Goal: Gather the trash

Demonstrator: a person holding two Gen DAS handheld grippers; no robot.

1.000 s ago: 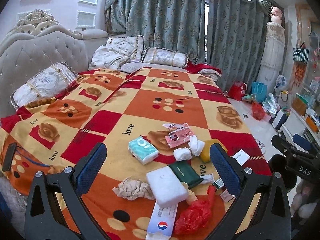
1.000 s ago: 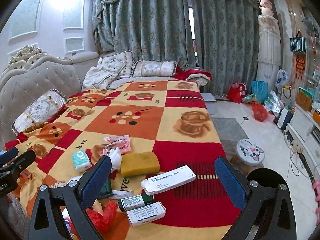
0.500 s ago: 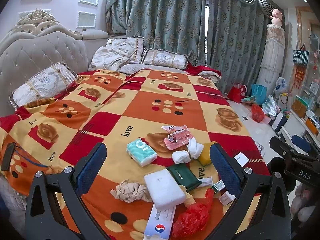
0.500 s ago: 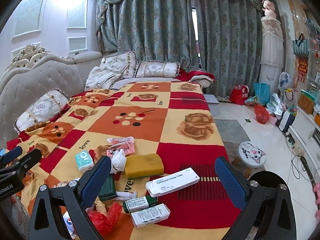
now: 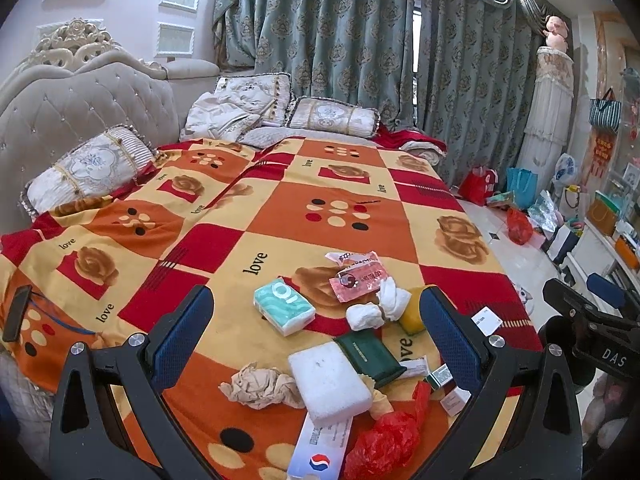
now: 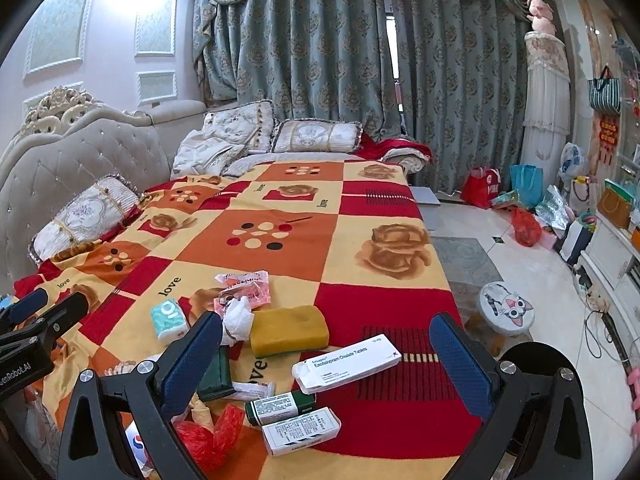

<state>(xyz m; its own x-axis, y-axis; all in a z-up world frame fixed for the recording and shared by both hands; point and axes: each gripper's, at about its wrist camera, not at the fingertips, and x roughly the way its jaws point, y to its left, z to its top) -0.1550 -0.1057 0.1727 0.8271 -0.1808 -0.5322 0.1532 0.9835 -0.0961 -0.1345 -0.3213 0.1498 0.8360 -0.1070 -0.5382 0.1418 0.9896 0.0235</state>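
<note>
Trash lies on the near end of the bed's patterned blanket [image 5: 224, 240]. In the left wrist view I see a white foam block [image 5: 329, 381], a crumpled beige tissue [image 5: 262, 385], a teal tissue pack [image 5: 283, 307], a red plastic bag [image 5: 384, 440], pink wrappers [image 5: 358, 276] and a dark green packet [image 5: 372, 354]. In the right wrist view I see a yellow sponge [image 6: 289, 330], a long white medicine box [image 6: 346, 364] and two small boxes [image 6: 300, 430]. My left gripper [image 5: 316, 334] and right gripper [image 6: 326, 360] are both open and empty above the trash.
Pillows [image 5: 86, 166] and a tufted headboard [image 5: 60, 112] are at the left and far end. Bags [image 6: 482, 188] clutter the floor by the curtain. A cat-face stool [image 6: 506, 308] stands on the floor right of the bed.
Both grippers have lifted and pulled back slightly, so the trash sits a little lower in both views. Nothing was picked up.
</note>
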